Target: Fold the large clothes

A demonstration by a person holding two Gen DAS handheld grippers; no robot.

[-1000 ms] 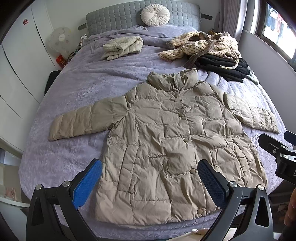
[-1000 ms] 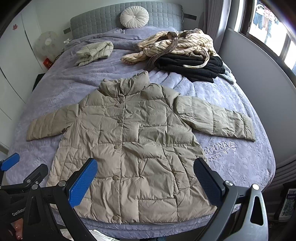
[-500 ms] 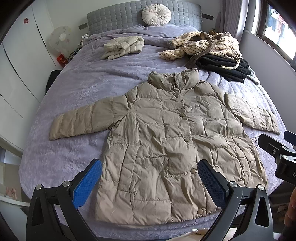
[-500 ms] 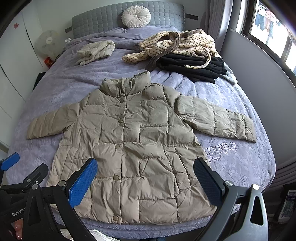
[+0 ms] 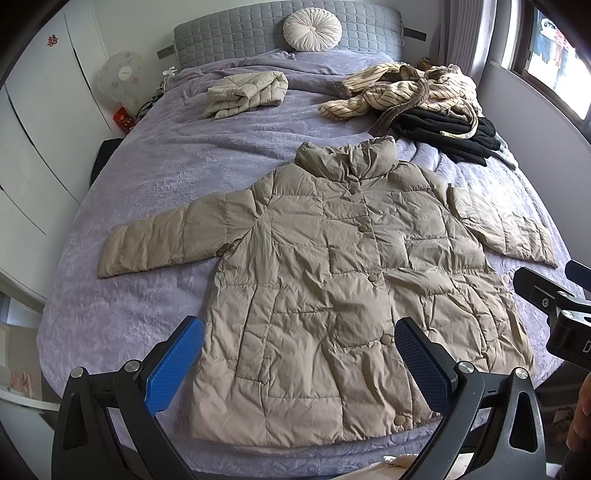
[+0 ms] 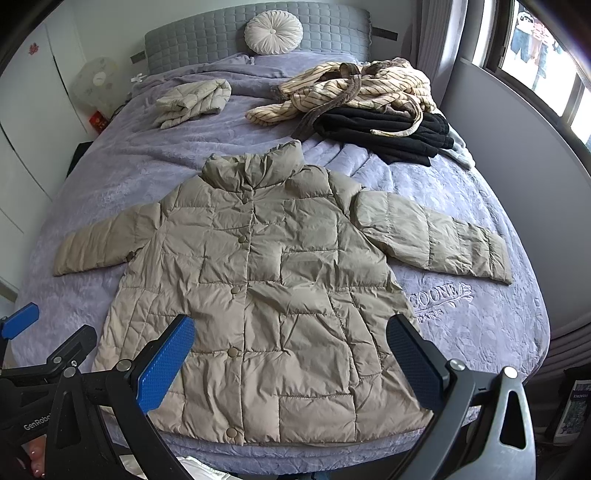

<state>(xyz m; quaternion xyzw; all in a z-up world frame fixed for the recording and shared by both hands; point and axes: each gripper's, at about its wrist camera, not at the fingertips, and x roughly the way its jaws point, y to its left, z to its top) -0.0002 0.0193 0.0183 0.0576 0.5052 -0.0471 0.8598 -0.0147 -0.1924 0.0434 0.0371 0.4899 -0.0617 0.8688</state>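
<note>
A large beige puffer jacket [image 5: 332, 280] lies flat and buttoned on the purple bed, collar away from me, both sleeves spread out; it also shows in the right wrist view [image 6: 273, 288]. My left gripper [image 5: 299, 362] is open and empty, held above the jacket's hem at the bed's near edge. My right gripper [image 6: 291, 358] is open and empty too, also above the hem. The right gripper shows at the right edge of the left wrist view [image 5: 554, 306]. The left gripper shows at the left edge of the right wrist view [image 6: 33, 343].
A folded cream puffer [image 5: 245, 94] lies at the far left of the bed [image 5: 155, 206]. A striped cream garment [image 5: 402, 90] and a black garment [image 5: 443, 133] are piled far right. A round cushion [image 5: 312, 24] leans on the grey headboard. Wardrobes stand left, a window wall right.
Both views have shifted very slightly. The jacket and both open grippers stay as they were.
</note>
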